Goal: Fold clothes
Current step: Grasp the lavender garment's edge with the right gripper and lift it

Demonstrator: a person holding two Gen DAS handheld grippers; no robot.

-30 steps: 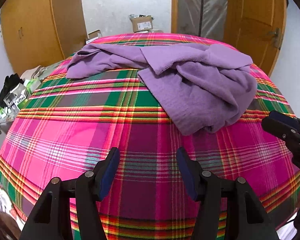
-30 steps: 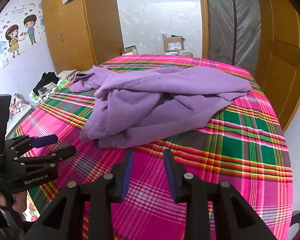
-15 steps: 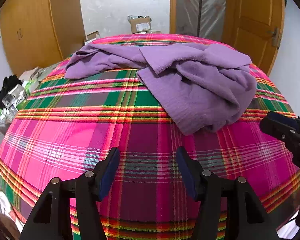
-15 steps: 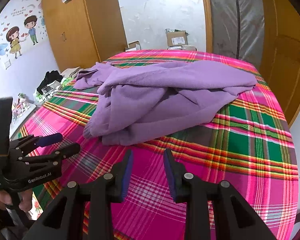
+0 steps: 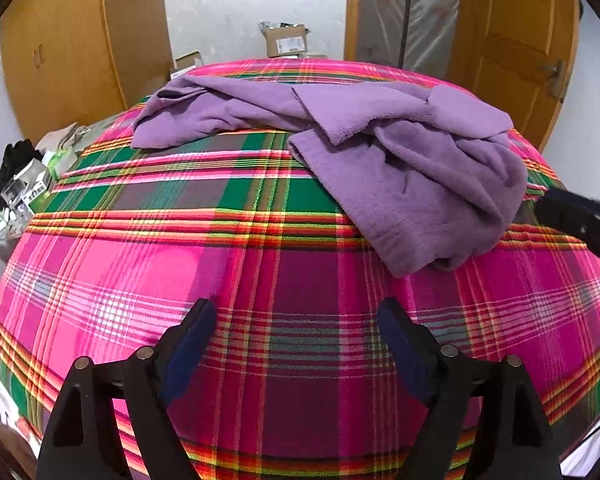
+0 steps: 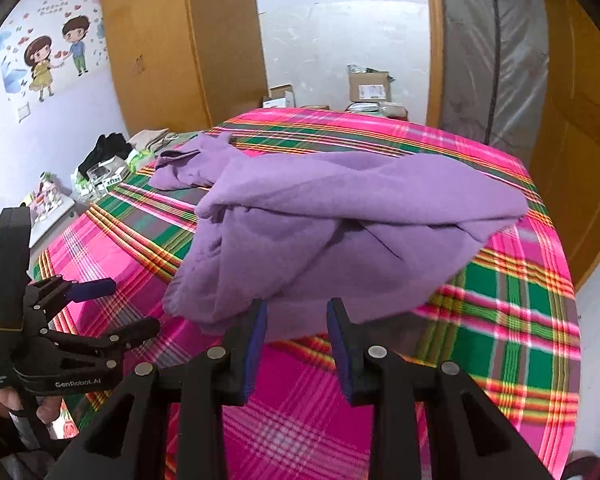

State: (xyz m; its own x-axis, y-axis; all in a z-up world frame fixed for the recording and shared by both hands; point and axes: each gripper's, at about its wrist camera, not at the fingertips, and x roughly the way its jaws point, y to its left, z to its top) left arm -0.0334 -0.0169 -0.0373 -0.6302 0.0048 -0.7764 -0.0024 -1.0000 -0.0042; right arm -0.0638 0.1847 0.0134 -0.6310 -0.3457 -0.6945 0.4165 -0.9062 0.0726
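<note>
Purple fleece, a soft garment (image 6: 332,236), lies crumpled on the far half of the plaid bedcover (image 5: 260,280), bunched and doubled over itself rather than spread flat. Its long axis runs across the bed, side to side as the person faces it: one narrower end, perhaps a sleeve (image 5: 188,120), trails off toward the left by the wardrobe (image 5: 72,40), while the thicker heap sits toward the right near the door (image 5: 512,52).

From the right gripper (image 6: 296,320) the garment's near hem lies straight ahead; its tips look level with that edge, though I cannot tell whether they touch cloth. Its jaws stand apart with nothing between them. The left gripper (image 5: 296,332) hovers over bare plaid, jaws also wide and empty, with the garment ahead and off to its right, well apart from it.

So the right one is plainly nearer. My guess is that the next move is to pinch that near hem and draw the heap out flat, which asks the left one to travel forward and across before it can help.
</note>
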